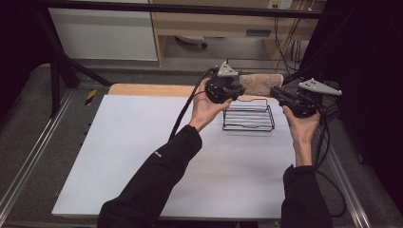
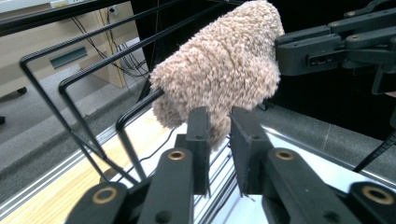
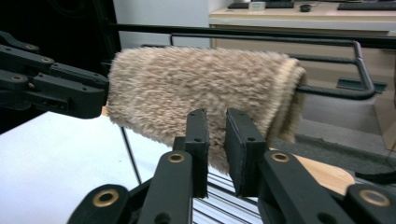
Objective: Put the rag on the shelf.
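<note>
High view: a person stands at a white tabletop (image 1: 142, 156) and holds a tool in each hand at its far edge. The left tool (image 1: 236, 89) and the right tool (image 1: 275, 93) sit at either end of a tan fluffy cloth (image 1: 260, 83), which is draped over the top rail of a black wire rack (image 1: 249, 118) standing on the tabletop. The jaws of both are too small here to read.

Left gripper view: the left tool (image 2: 218, 122) has its two black jaws slightly apart, with a narrow gap and nothing pinched in it. The cloth (image 2: 224, 70) hangs over the rack's rail (image 2: 93, 70) just beyond the fingertips, its lower edge dipping behind them. The other tool (image 2: 299, 51) is at the cloth's far end.

Right gripper view: the right tool (image 3: 215, 122) likewise shows a narrow gap between its jaws, holding nothing. The cloth (image 3: 201, 88) lies folded over the rail (image 3: 327, 91), its hem just behind the tips. The other tool (image 3: 100, 95) touches or nearly touches the cloth's far end.

Judging from this, the step in hand is letting go of the cloth once hung on the rack. The next move likely calls for drawing both tools straight back, without snagging the pile or pulling the cloth off the rail
</note>
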`<state>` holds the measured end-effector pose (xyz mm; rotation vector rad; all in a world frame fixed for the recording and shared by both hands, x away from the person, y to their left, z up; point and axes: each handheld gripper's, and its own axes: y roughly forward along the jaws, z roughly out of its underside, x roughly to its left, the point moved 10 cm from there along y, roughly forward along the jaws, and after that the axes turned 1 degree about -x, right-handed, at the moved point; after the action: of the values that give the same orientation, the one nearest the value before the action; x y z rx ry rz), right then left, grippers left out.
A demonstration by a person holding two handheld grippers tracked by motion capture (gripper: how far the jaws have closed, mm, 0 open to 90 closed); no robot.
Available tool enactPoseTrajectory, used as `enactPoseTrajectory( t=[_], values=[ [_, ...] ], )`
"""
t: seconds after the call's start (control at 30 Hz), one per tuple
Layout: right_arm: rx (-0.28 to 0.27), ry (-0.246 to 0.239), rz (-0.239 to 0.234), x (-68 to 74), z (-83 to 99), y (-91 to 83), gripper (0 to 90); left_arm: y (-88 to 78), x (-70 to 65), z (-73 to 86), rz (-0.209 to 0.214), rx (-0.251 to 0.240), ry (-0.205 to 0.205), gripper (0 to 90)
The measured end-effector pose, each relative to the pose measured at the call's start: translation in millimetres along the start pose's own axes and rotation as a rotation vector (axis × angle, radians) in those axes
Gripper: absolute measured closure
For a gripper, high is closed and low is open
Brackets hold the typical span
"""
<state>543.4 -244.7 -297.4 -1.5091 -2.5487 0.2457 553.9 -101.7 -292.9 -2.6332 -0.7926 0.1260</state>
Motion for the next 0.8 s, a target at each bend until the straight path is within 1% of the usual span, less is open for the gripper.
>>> enactPoseTrajectory(
  t=[0.13, 0.27, 0.33, 0.43, 0.5, 0.57, 0.67, 0.8],
  values=[
    [-0.006, -0.007, -0.017, 8.4, -6.0, -3.8, 72.8, -12.6, 2.1, 3.6, -0.006, 0.001, -0.007, 71.1],
    [-0.003, -0.012, -0.027, 16.7, -9.2, -5.9, 66.5, -24.6, 4.2, 13.9, -0.01, 0.018, -0.021, 64.2],
    [-0.001, -0.008, -0.037, 21.8, -9.0, -6.8, 62.3, -31.2, 4.1, 21.8, -0.005, 0.025, -0.032, 60.7],
    [0.011, -0.014, -0.045, 30.0, -4.8, -7.6, 50.9, -41.6, 4.9, 35.7, -0.006, 0.035, -0.039, 56.8],
    [0.017, -0.013, -0.058, 35.9, -0.7, -8.4, 47.5, -48.3, 5.7, 46.0, -0.005, 0.046, -0.05, 53.9],
    [0.027, -0.022, -0.059, 40.1, 3.2, -9.5, 42.9, -55.4, 8.4, 56.2, -0.017, 0.06, -0.052, 49.8],
    [0.035, -0.022, -0.061, 46.1, 7.7, -11.2, 36.4, -67.2, 12.4, 71.5, -0.03, 0.076, -0.062, 43.6],
    [0.057, -0.025, -0.066, 55.0, 15.6, -11.4, 26.3, -85.2, 19.3, 94.3, -0.057, 0.092, -0.073, 35.2]
  ],
)
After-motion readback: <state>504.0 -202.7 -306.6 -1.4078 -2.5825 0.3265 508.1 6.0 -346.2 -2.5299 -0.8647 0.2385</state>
